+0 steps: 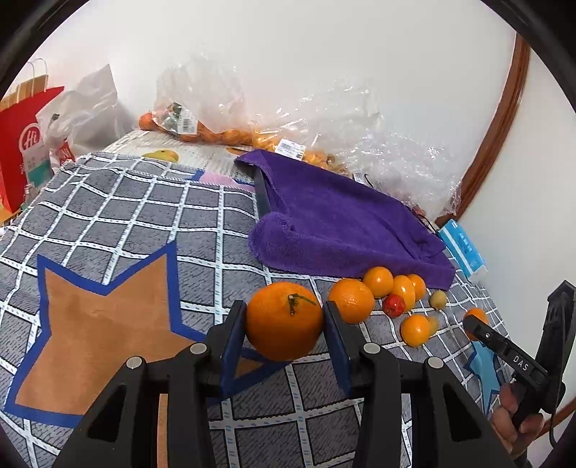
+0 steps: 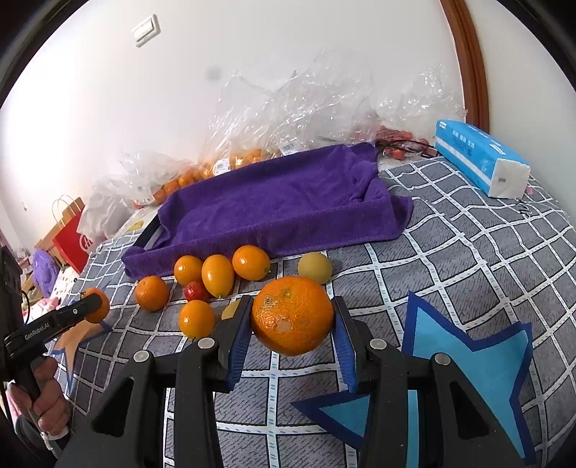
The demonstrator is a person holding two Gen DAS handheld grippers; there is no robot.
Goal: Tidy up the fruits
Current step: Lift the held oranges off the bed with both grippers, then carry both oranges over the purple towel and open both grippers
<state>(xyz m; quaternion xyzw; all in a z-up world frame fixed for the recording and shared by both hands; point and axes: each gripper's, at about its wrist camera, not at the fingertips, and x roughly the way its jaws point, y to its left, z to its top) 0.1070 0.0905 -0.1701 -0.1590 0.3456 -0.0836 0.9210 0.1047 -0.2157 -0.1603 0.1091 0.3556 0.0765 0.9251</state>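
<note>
My left camera shows a big brown star (image 1: 97, 324) with a blue edge on the cloth, and a red paper bag (image 1: 21, 144) far off by the wall. My right camera shows other things: a light blue star (image 2: 478, 363), a blue pack of tissues (image 2: 482, 162) and a white switch (image 2: 145, 29) on the wall. My left tool (image 1: 284, 324) is closed on a round orange with a thin green stem (image 1: 283, 320). Its skin is smooth and shiny. My right tool (image 2: 292, 318) is closed on a bumpy orange with pale spots (image 2: 292, 315). Both oranges are up off the grey checked cloth (image 2: 468, 252) on the table, squeezed between blue ribbed pads. Behind them sits a small heap of fruit (image 2: 216, 277): little orange ones, round or egg-shaped, one small red one, and a pale yellow-green ball (image 2: 314, 267) a bit apart. The heap lies just beside a fluffy purple towel (image 2: 273, 201) that covers a flat tray. Crinkly clear bags (image 1: 223, 108) with more little oranges lean on the white wall. In each view I see a hand holding the other tool.
</note>
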